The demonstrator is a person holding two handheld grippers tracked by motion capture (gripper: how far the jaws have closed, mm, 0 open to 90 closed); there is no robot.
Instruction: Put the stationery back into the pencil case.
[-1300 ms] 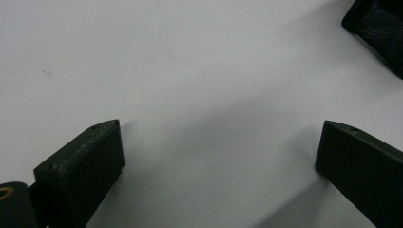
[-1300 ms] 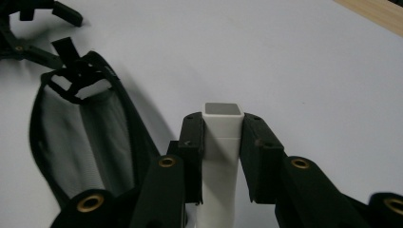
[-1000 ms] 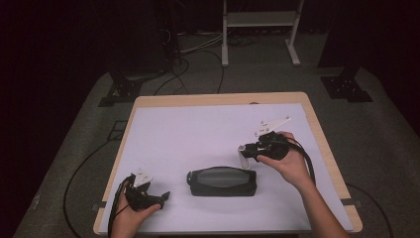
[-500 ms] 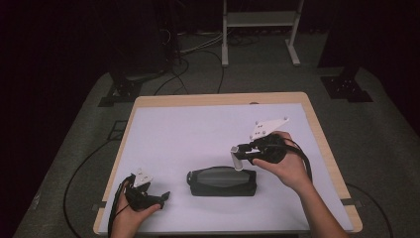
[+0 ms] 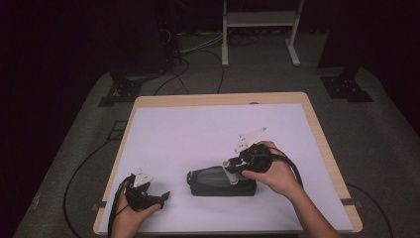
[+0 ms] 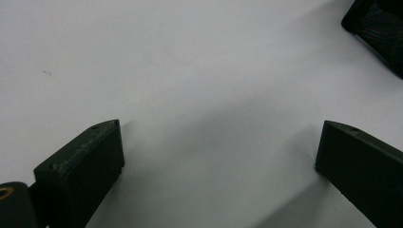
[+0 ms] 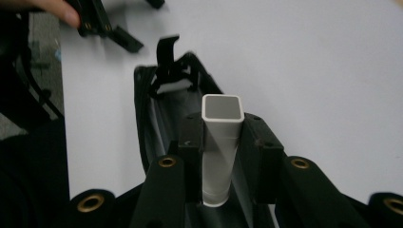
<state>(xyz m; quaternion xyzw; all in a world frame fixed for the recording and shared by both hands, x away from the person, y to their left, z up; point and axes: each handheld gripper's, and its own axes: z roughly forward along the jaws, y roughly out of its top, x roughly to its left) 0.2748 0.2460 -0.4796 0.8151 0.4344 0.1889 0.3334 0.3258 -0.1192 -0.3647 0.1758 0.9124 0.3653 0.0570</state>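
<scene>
Right gripper (image 5: 233, 171): held in the person's right hand (image 5: 277, 173) over the right end of the case; jaws are closed on a white square-section plastic tube (image 7: 221, 142), clamped upright between them with its open end seen from above.
Left gripper (image 5: 161, 197): rested at 7 o'clock on the table; jaws are spread wide with nothing between them, only bare surface (image 6: 199, 85).
Case: a dark grey, elongated soft case (image 5: 218, 182) is laid near the middle of the white table top (image 5: 208, 129), toward its near edge.
Long axis: run from 9 to 3 o'clock across the table; in the right gripper view it is seen stretching away beyond the tube.
Key relation: the case lies directly below the tube; the right hand is judged far the nearer, the left gripper being apart at the case's 8 o'clock.
Opening: a gap with a black pull tab (image 7: 166, 50) is seen at the far end; whether the tube tip is inside cannot be told.
Hidden: the case's right end is covered by the hand; its corner alone is caught at 1 o'clock in the left gripper view.
</scene>
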